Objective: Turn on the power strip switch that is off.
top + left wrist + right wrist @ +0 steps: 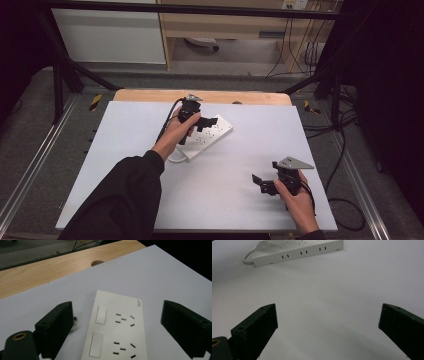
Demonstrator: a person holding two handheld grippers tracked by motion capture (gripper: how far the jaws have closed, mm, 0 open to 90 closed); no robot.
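Left gripper view: power strip (117, 330) seemingly below open hand-held gripper (122, 327).

small mark on power strip (117, 327), unreadable

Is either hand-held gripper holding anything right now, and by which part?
Nothing is held. The left hand-held gripper hangs open over the white power strip without touching it; the right hand-held gripper is open over the bare table.
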